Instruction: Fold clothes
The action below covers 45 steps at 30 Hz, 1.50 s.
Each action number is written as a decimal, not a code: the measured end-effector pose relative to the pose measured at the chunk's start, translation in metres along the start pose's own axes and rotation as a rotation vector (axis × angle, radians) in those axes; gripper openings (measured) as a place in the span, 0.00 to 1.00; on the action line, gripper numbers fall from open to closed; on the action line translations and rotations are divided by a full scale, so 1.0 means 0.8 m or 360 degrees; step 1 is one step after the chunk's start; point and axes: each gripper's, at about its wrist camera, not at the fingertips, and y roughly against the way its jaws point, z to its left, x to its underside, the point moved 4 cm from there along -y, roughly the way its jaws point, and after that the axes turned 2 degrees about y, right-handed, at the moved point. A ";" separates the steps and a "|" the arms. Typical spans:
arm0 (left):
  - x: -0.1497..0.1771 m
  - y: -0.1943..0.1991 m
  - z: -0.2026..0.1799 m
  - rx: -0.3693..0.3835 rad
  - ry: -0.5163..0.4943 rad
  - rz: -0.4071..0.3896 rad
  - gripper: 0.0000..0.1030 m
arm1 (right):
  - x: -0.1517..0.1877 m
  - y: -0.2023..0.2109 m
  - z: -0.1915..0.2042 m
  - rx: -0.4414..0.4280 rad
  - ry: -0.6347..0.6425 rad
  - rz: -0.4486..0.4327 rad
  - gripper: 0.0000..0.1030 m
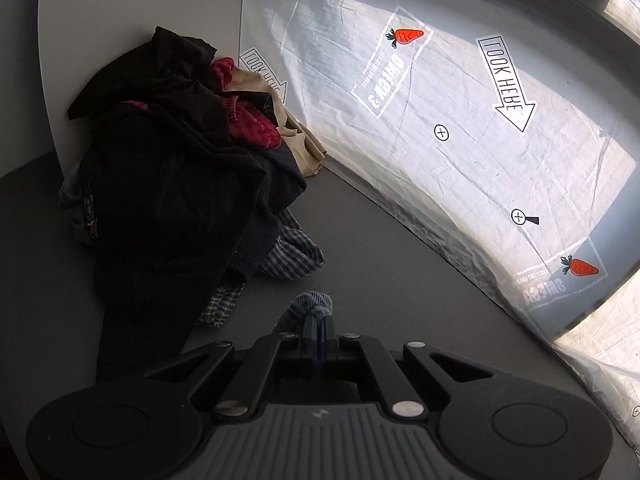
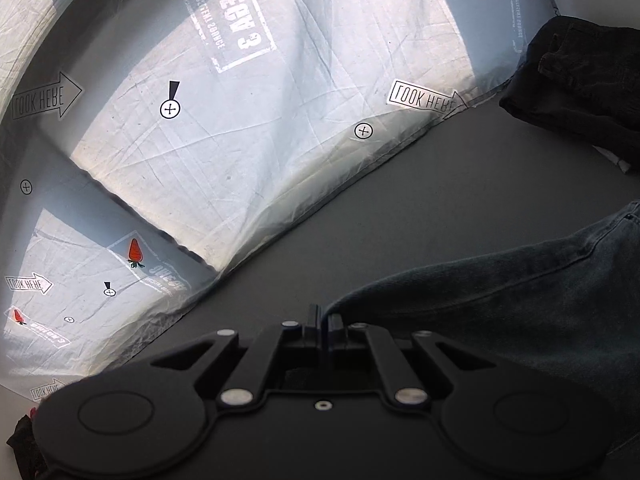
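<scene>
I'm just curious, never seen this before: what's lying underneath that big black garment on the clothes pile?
Under the black garment a red knit piece, beige cloth and blue-checked fabric poke out at the edges. Whatever lies deeper in the pile is covered.

Bench (image 1: 380, 240): matt grey, smooth. Jeans (image 2: 520, 300): faded blue denim, stitched seams. Printed sheet (image 2: 240, 160): thin, creased, slightly glossy. Clothes pile (image 1: 172, 168): dark soft cloth, some checked weave
</scene>
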 end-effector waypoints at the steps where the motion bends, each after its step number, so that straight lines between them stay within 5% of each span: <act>1: -0.005 -0.025 -0.015 0.0016 -0.0032 0.0009 0.03 | -0.006 -0.015 0.002 0.0034 0.0019 0.0005 0.04; 3: -0.013 -0.080 -0.050 0.0025 -0.0139 0.0018 0.25 | -0.012 -0.050 0.000 0.0138 0.0028 0.0033 0.05; 8: -0.002 -0.170 -0.091 -0.0081 -0.0309 0.0104 0.38 | 0.004 -0.094 0.007 0.0328 0.0092 0.0084 0.15; 10: 0.012 -0.176 -0.086 -0.0065 -0.0334 0.0106 0.52 | 0.022 -0.087 0.017 0.0338 0.0189 0.0041 0.45; 11: 0.022 -0.177 -0.080 -0.0068 -0.0361 0.0112 0.59 | 0.035 -0.079 0.022 0.0366 0.0261 0.0005 0.48; 18: 0.111 -0.181 -0.020 -0.0276 -0.0515 0.0277 0.68 | 0.088 -0.074 0.025 0.0346 0.0328 0.0166 0.47; 21: 0.137 -0.176 0.001 -0.0242 -0.0485 0.0298 0.76 | 0.096 -0.072 0.031 0.0319 0.0350 0.0197 0.47; 27: 0.148 -0.172 0.024 -0.0132 -0.0166 0.0256 0.72 | 0.104 -0.062 0.048 0.0224 0.0348 0.0204 0.47; 28: 0.148 -0.171 0.023 -0.0149 -0.0144 0.0241 0.63 | 0.106 -0.060 0.049 0.0208 0.0332 0.0209 0.47; 30: 0.141 -0.164 0.022 -0.0175 -0.0124 0.0208 0.16 | 0.107 -0.051 0.048 0.0195 0.0304 0.0199 0.47; 33: 0.114 -0.137 0.024 -0.0152 -0.0045 0.0082 0.15 | 0.108 -0.035 0.045 0.0182 0.0268 0.0173 0.47; 37: 0.049 -0.070 0.019 -0.0161 -0.0139 -0.0273 0.14 | 0.104 -0.003 0.032 0.0188 0.0245 0.0102 0.47; 39: 0.027 -0.062 0.028 -0.0184 -0.0145 -0.0326 0.14 | 0.105 0.010 0.020 0.0206 0.0228 0.0076 0.48; 45: 0.067 -0.108 0.073 -0.0429 -0.0230 -0.0012 0.23 | 0.111 0.040 -0.028 0.0370 0.0216 0.0033 0.55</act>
